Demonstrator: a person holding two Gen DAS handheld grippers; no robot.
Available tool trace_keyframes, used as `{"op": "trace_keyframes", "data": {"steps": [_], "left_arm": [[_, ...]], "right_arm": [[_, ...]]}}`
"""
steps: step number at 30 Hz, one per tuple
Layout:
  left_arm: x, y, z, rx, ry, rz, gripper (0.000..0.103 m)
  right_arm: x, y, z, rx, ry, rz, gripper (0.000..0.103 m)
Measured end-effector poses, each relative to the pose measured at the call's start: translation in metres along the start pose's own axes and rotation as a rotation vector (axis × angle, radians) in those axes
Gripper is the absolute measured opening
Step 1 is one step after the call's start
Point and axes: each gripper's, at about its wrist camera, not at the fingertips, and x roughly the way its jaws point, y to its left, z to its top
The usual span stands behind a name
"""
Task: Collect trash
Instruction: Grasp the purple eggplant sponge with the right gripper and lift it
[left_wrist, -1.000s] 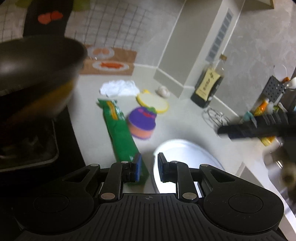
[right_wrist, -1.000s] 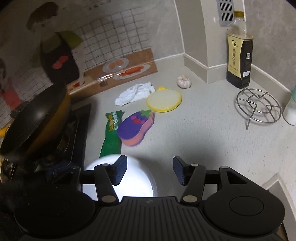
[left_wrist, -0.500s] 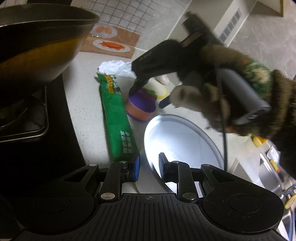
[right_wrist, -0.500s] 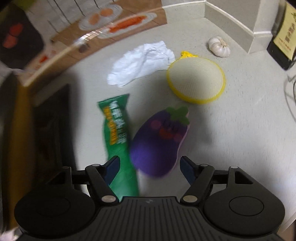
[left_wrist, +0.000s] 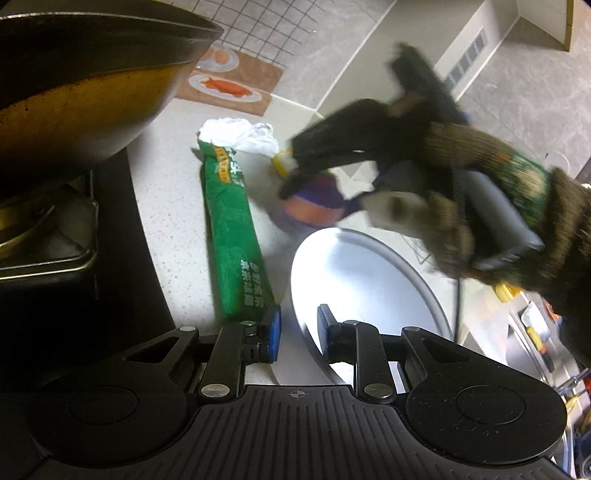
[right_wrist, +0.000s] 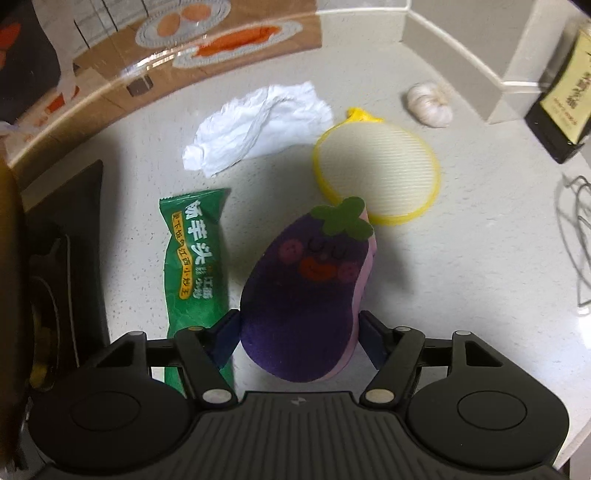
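Left wrist, then right wrist: seating the grab before any lift

Left wrist view: left gripper (left_wrist: 297, 332) low centre, jaws a narrow gap apart and just closed a little. Nothing is between them; the rim of the metal plate (left_wrist: 369, 280) shows past the gap. Green wrapper (left_wrist: 231, 236) lies lengthwise left of the plate, with the crumpled white tissue (left_wrist: 240, 134) at its far end. Gloved hand (left_wrist: 461, 221), blurred at right, reaches down over the eggplant sponge (left_wrist: 314, 206).

Right wrist view: right gripper (right_wrist: 299, 328) straddles the sponge's near, wide end at lower centre. Jaws have just been closing and stand at both flanks. Cannot tell if the pads press yet. The wrapper lies just left of the left finger; the tissue is at upper centre, well clear.

Judgement: the sponge is soft, so close until it visibly dents, then lift straight up. Watch the left finger; it could snag the wrapper's edge. Wrapper and tissue remain to collect.
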Motion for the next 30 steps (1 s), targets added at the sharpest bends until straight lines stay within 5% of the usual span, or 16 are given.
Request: {"op": "trace_keyframes", "data": {"steps": [5,12,19,30], "left_arm": [[0.002,-0.001,0.000,-0.005,0.019,0.028,0.016],[0.010,0.003,0.002,-0.047,0.041,0.021,0.015],[0.013,-0.001,0.005,-0.057,0.036,0.037,0.015],[0.013,-0.002,0.014,-0.090,0.011,0.107,0.015]], "right_arm": [[-0.030,-0.032,-0.018,-0.009,-0.042,0.018,0.068],[-0.052,-0.076,-0.080,-0.124,-0.116,-0.100,0.069],[-0.054,-0.091,-0.129,-0.122,-0.171,-0.055,0.069],[-0.065,-0.127,-0.140,0.004,-0.284,0.078,0.071]]}}
